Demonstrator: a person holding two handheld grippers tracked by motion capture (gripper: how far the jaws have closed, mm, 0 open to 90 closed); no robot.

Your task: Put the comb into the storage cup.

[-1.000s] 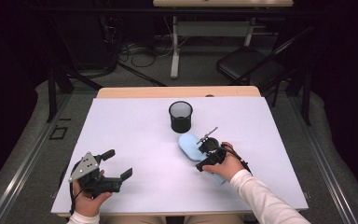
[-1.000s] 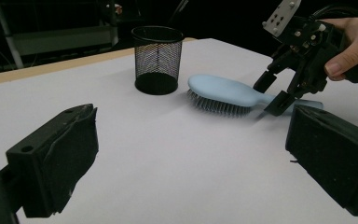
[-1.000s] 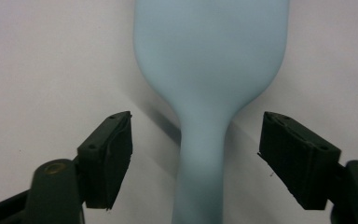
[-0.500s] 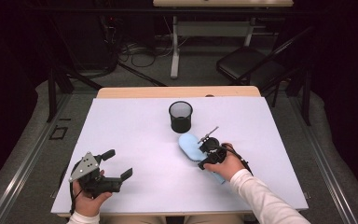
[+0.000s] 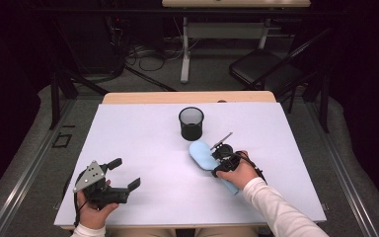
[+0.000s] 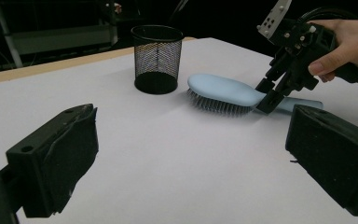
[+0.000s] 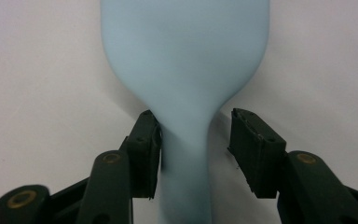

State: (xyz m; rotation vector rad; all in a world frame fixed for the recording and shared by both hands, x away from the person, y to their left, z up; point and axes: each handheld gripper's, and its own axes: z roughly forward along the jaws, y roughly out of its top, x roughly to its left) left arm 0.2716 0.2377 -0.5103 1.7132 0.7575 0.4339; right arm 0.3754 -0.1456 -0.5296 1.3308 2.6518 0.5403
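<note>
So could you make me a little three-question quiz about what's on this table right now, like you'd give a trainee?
1. True or false: the hairbrush lies with its bristles up.
2. Which part of the hairbrush sits between the jaws of the right gripper? A) the head B) the neck, where the handle starts C) the handle's far end
3. What stands just beyond the brush on the table?

Key:
1. False; bristles face down.
2. B. One pad touches, the other stands off; the jaws have just been closing.
3. A black mesh cup, upright.

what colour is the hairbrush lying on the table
Pale blue: the plastic paddle hairbrush has dark bristles underneath, clearest in the left gripper view.
</note>
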